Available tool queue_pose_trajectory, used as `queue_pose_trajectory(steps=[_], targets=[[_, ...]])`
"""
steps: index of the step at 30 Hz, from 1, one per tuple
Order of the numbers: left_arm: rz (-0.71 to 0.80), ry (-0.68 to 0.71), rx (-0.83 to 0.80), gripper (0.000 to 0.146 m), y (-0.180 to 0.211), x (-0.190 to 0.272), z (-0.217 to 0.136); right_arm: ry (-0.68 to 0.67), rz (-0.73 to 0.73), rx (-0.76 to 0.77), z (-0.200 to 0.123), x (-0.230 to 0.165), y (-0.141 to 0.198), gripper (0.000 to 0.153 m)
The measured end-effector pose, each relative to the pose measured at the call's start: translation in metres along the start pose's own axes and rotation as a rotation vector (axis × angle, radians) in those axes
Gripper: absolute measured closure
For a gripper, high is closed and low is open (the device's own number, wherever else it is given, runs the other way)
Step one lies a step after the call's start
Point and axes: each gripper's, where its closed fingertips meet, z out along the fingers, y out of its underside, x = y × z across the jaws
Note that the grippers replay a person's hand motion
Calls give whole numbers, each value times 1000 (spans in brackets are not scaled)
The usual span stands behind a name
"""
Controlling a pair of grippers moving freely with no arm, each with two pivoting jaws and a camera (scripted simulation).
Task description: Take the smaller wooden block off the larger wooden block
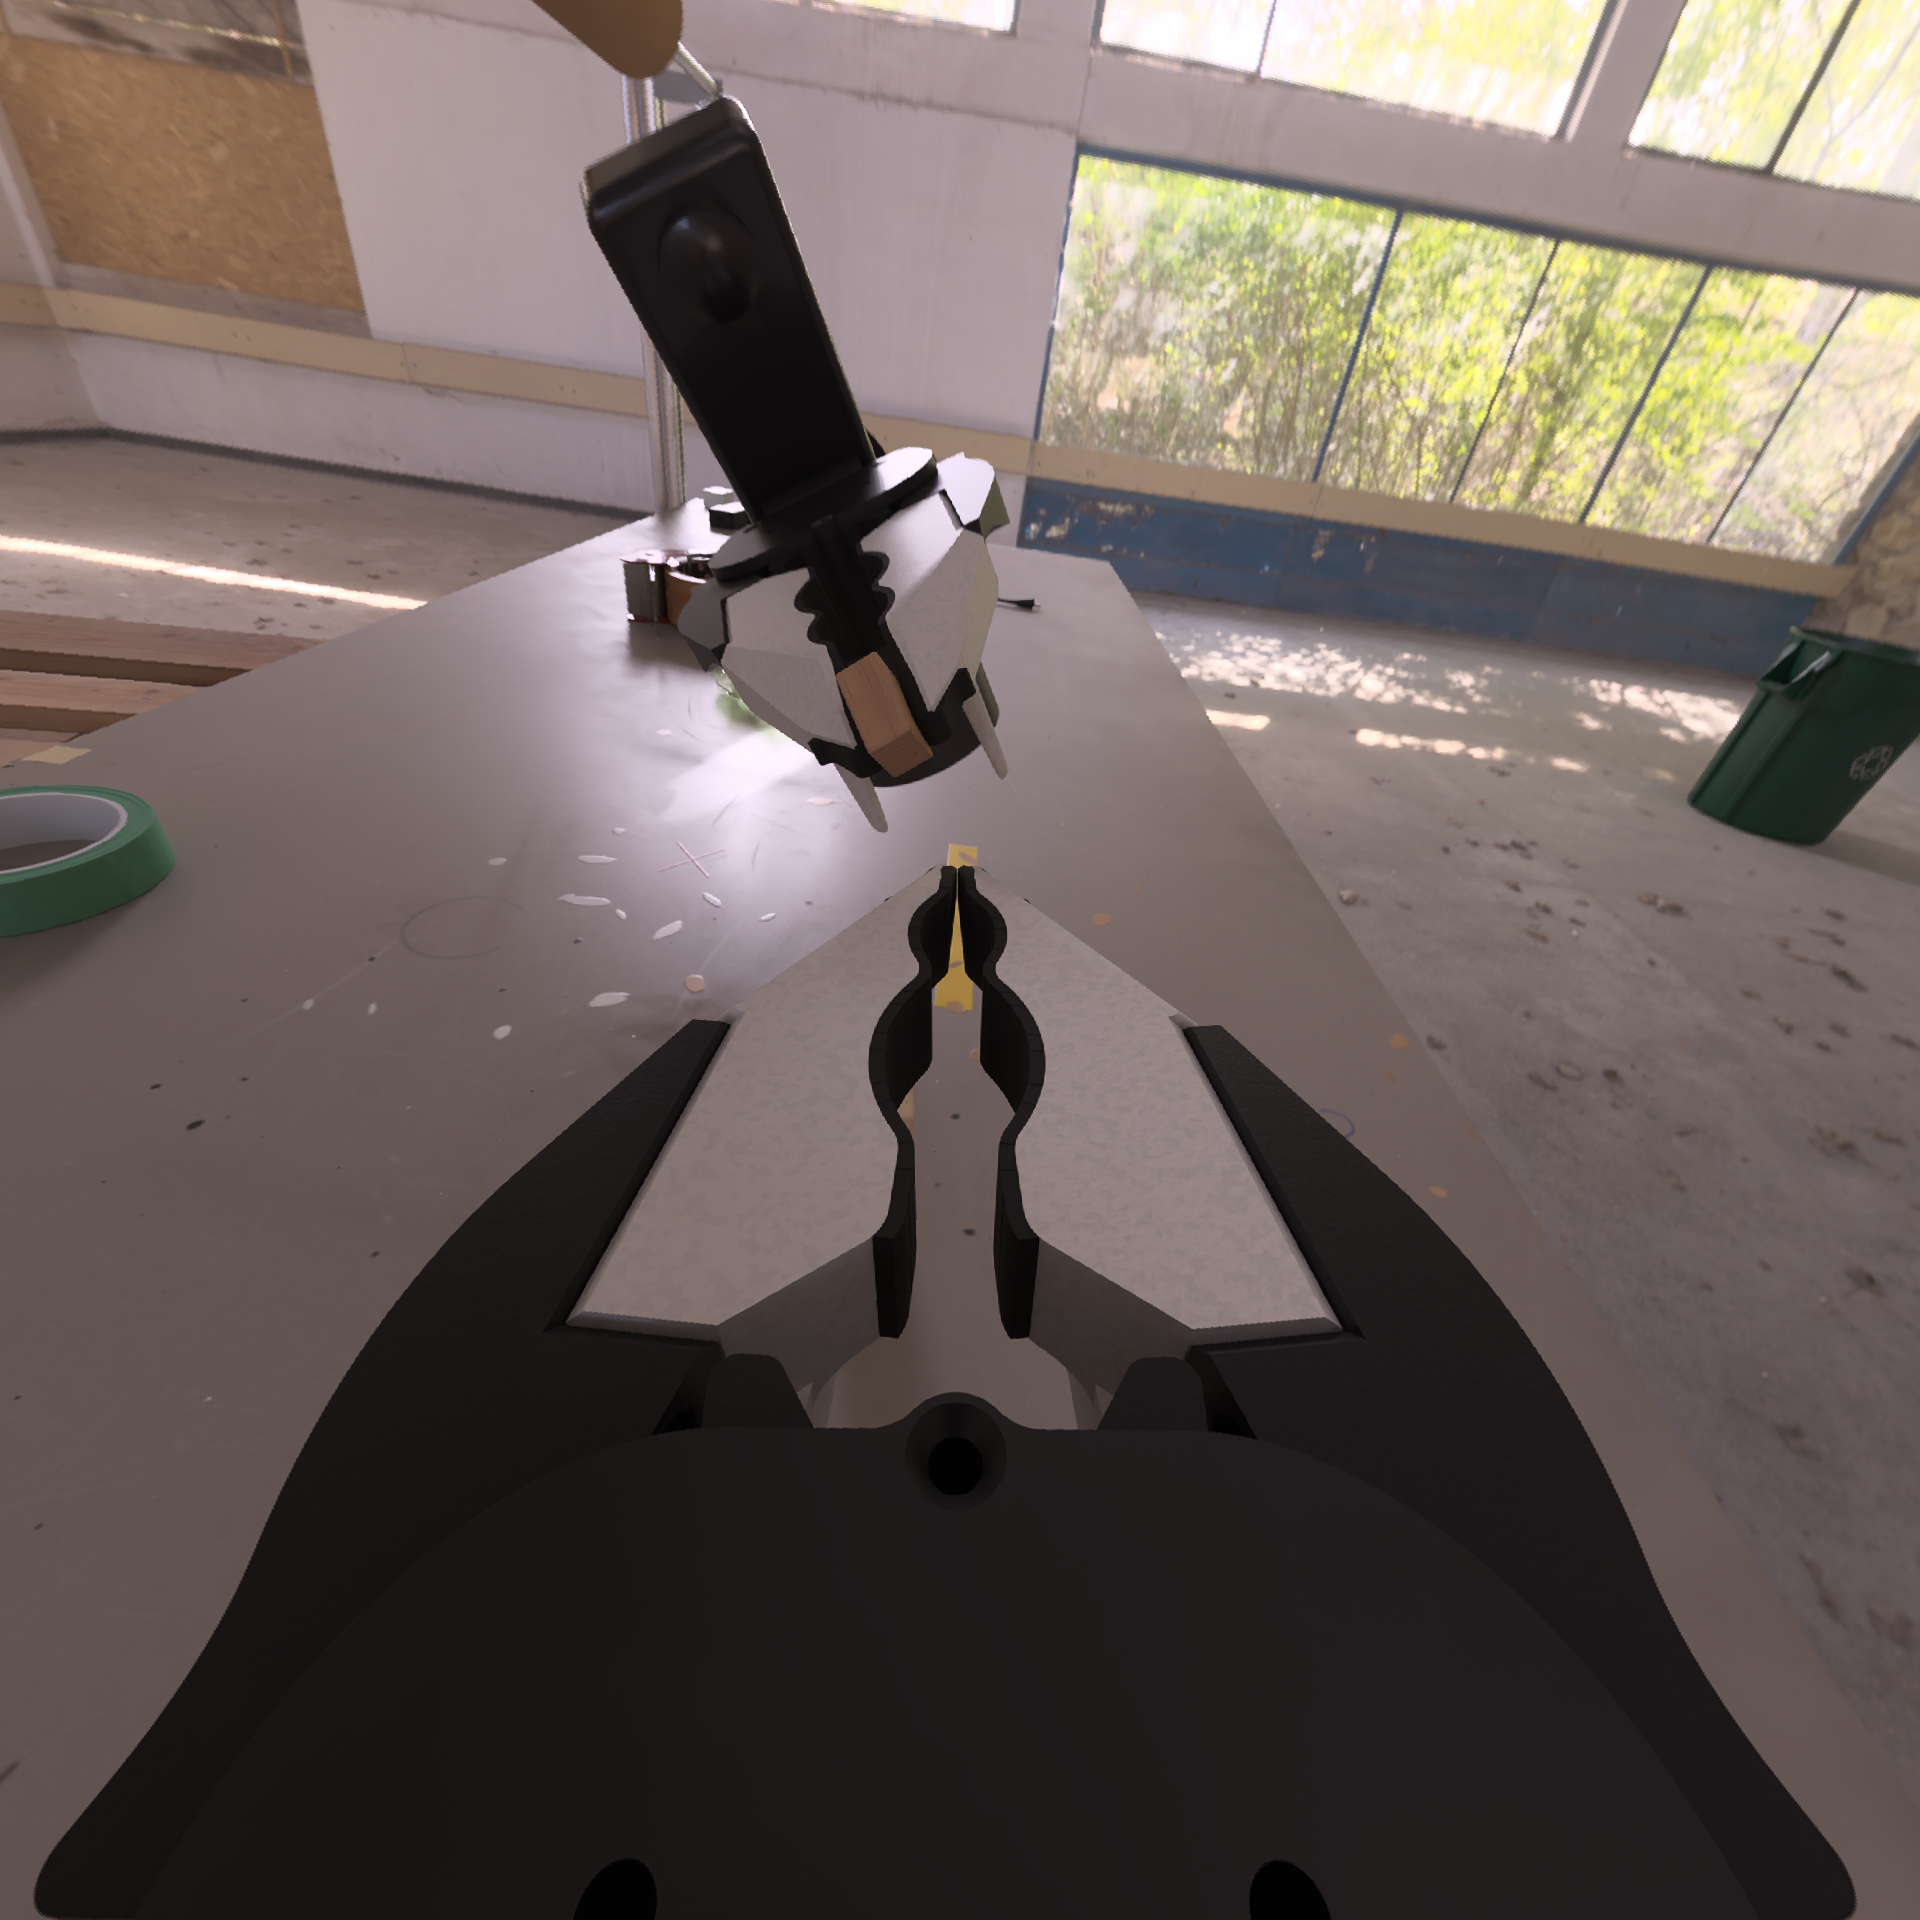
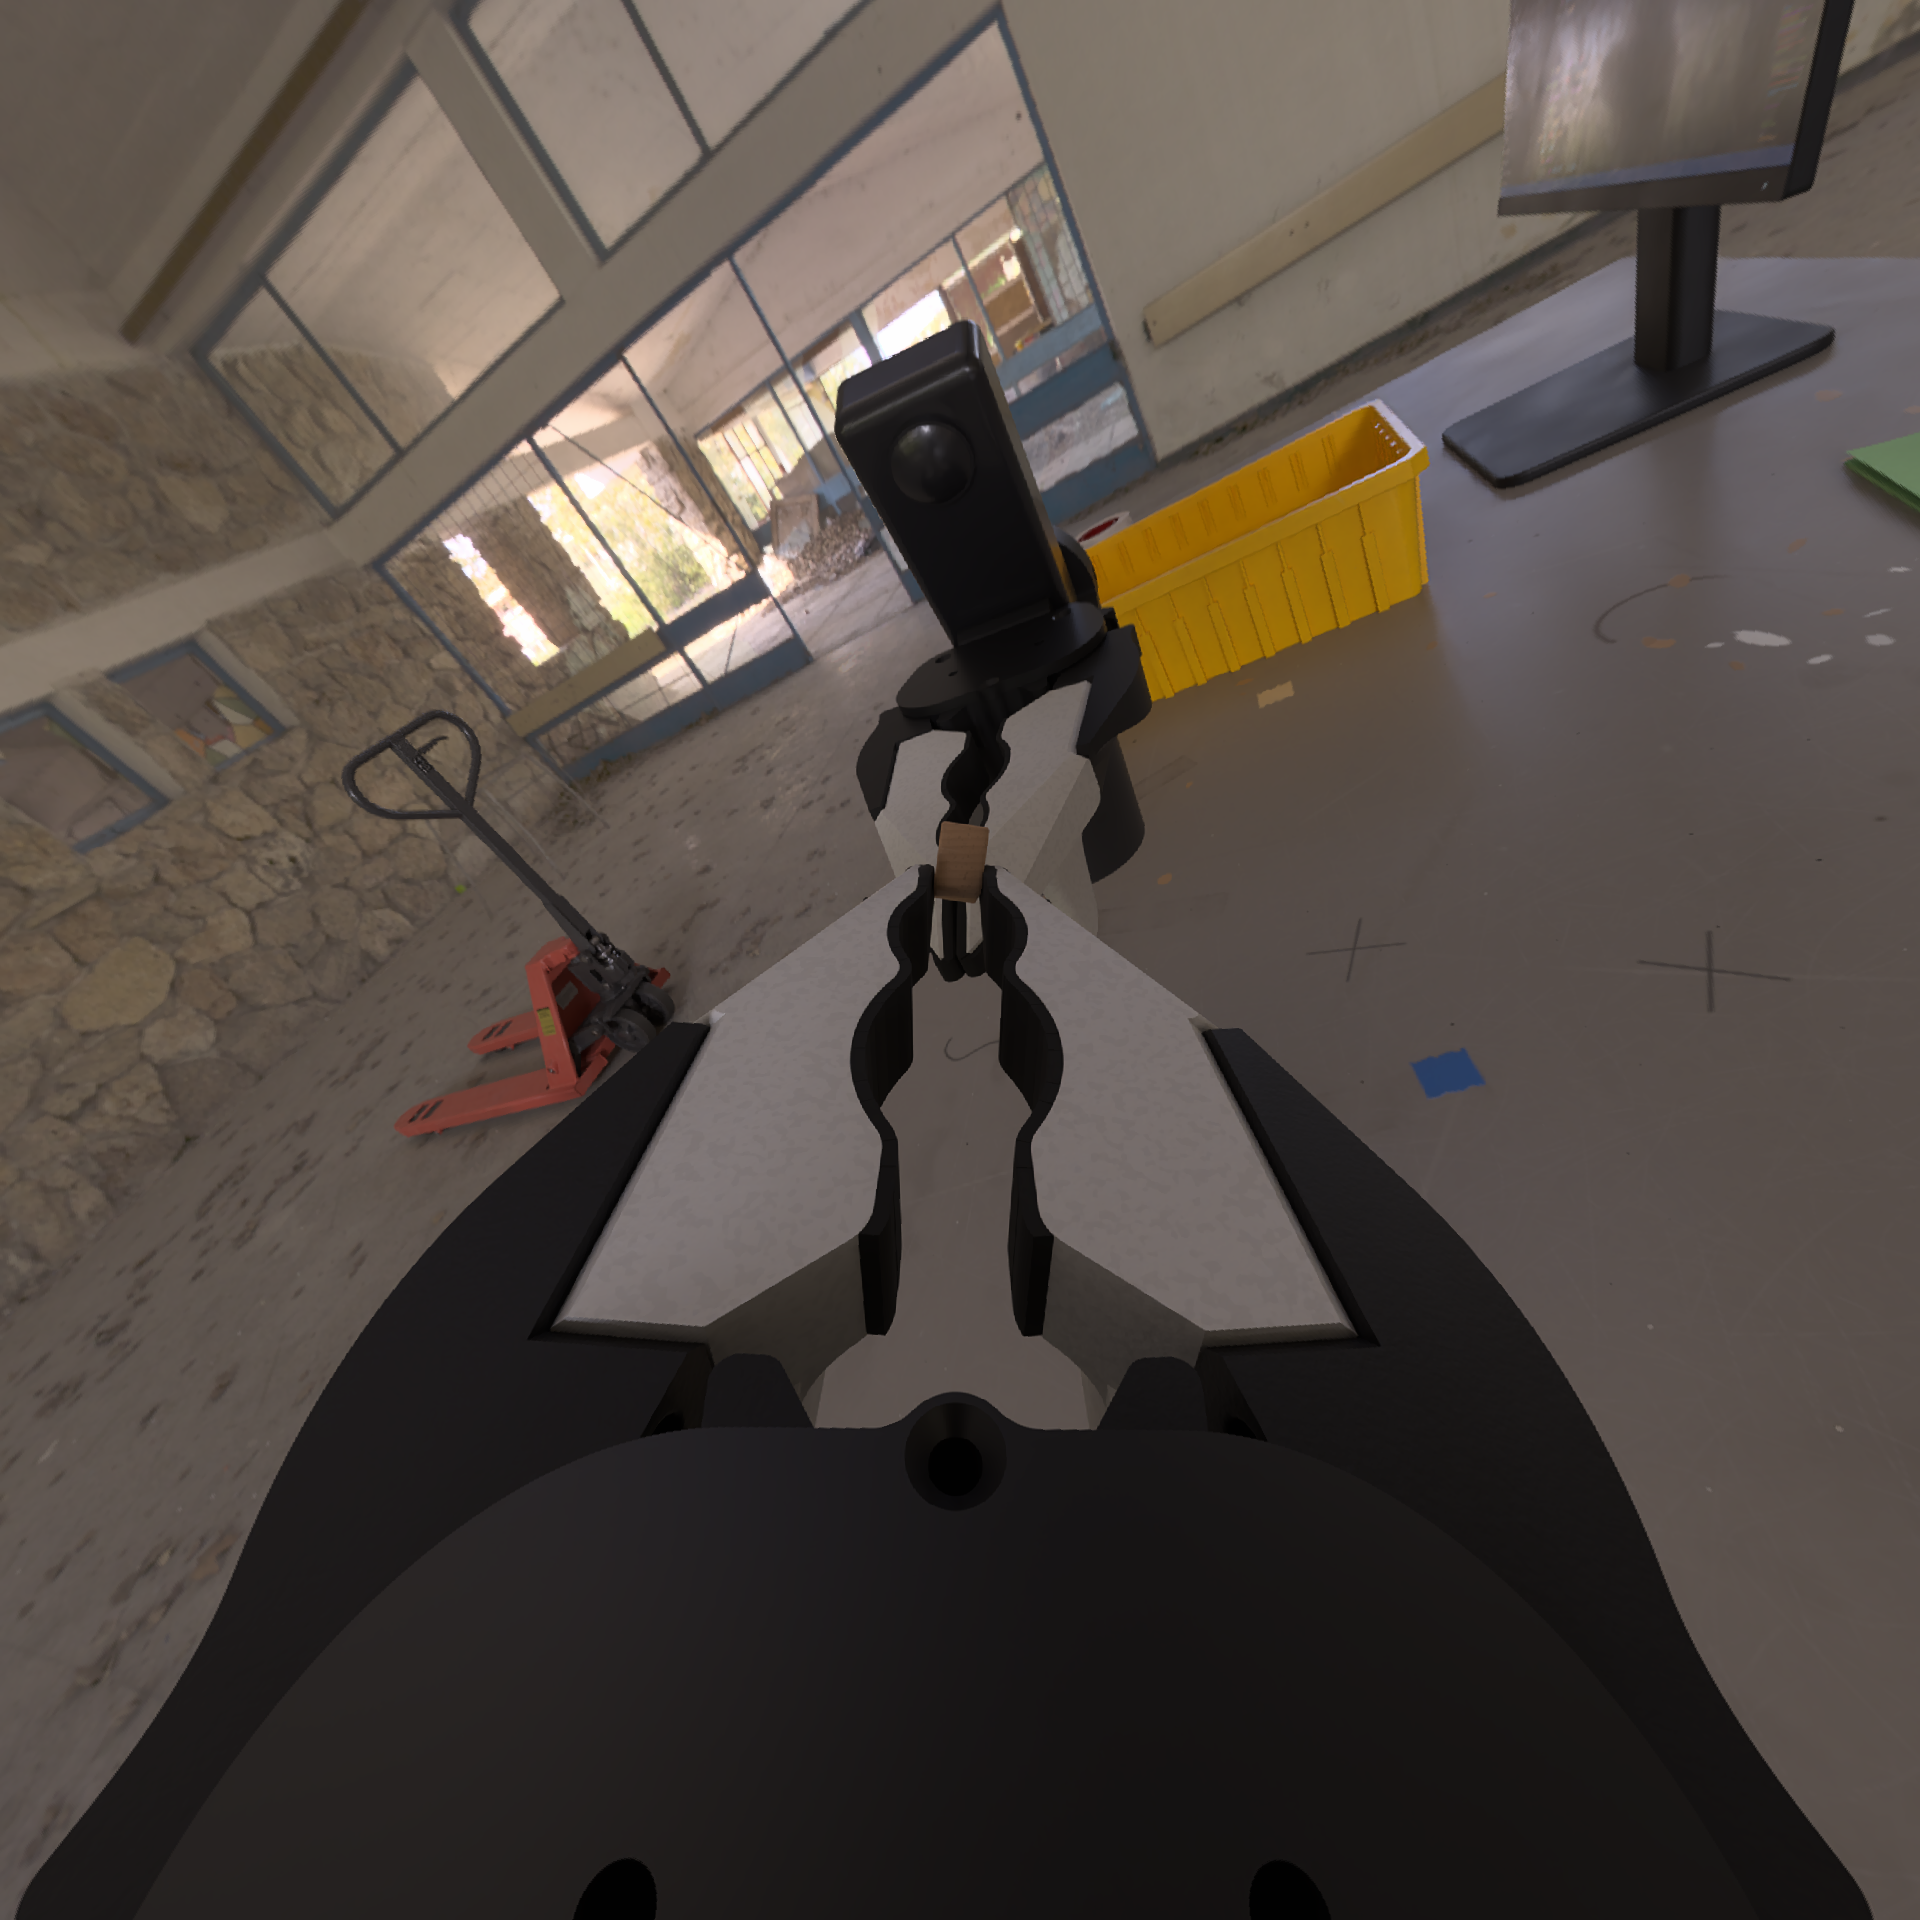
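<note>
Wooden block (image 1: 883,717) upright lengthwise, clamped in right gripper (image 1: 940,790) fingers

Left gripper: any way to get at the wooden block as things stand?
Probably not. The wooden block is clamped in the right gripper, whose fingers cover two of its sides, and it is held above the table. The left gripper is also shut, so it would need to open first.

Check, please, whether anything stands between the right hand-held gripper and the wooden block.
Nothing visible does. The wooden block is already clamped between the fingertips of the right hand-held gripper. The left hand-held gripper faces it, shut. No larger block is in view.
</note>
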Motion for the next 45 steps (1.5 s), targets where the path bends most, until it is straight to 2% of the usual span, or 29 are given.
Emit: queue_pose_trajectory(steps=[13, 22, 31, 35, 45], targets=[[191, 56, -198, 146, 16, 6, 2, -7, 11, -123, 1, -3, 16, 144], [214, 99, -304, 146, 29, 3, 1, 65, -44, -263, -1, 2, 27, 144], [213, 127, -357, 146, 39, 3, 3, 79, -60, -355, -2, 6, 35, 144], [224, 125, -346, 146, 38, 2, 4, 64, -46, -326, -2, 5, 34, 144], [230, 133, -232, 146, 21, 4, 6, -4, 20, -121, -3, -1, 20, 144]])
